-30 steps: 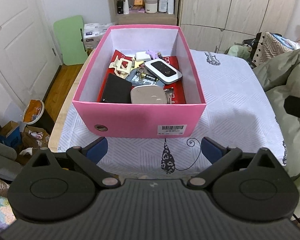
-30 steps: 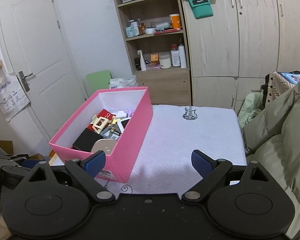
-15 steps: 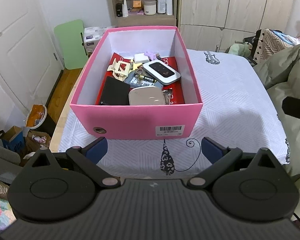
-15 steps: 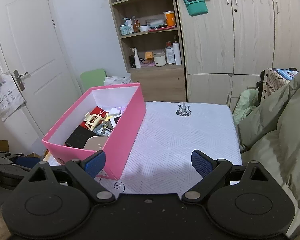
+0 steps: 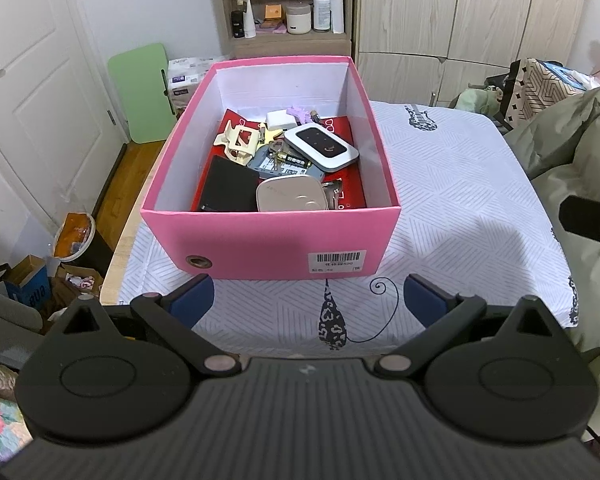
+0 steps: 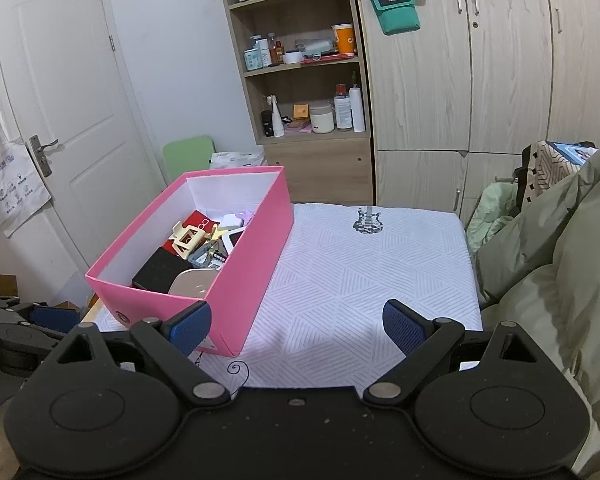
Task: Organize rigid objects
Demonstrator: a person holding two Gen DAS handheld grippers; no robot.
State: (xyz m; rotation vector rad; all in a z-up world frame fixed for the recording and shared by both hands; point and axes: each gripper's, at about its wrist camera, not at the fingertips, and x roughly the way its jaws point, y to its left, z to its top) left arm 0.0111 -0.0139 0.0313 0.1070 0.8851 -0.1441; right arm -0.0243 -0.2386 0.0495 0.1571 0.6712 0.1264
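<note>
A pink box (image 5: pixel 268 240) stands on the white patterned tablecloth (image 5: pixel 460 208). It holds several small things: a white and black pocket router (image 5: pixel 321 147), a beige round-cornered case (image 5: pixel 291 199), a black wallet (image 5: pixel 228 184), a cream hair claw (image 5: pixel 238 142) and keys (image 5: pixel 276 152). My left gripper (image 5: pixel 306 300) is open and empty, just in front of the box's near wall. My right gripper (image 6: pixel 296 326) is open and empty, by the box's (image 6: pixel 244 280) near right corner. The hair claw (image 6: pixel 188 238) and black wallet (image 6: pixel 160 274) also show in the right wrist view.
Olive bedding (image 6: pixel 560 280) lies along the table's right side. A wooden shelf with bottles (image 6: pixel 312 116) and wardrobe doors (image 6: pixel 500 80) stand behind the table. A white door (image 6: pixel 60 120) and floor clutter (image 5: pixel 60 256) are on the left.
Both grippers have pulled back and risen slightly, so the box sits a little farther off in both views. Both stay open and empty.
</note>
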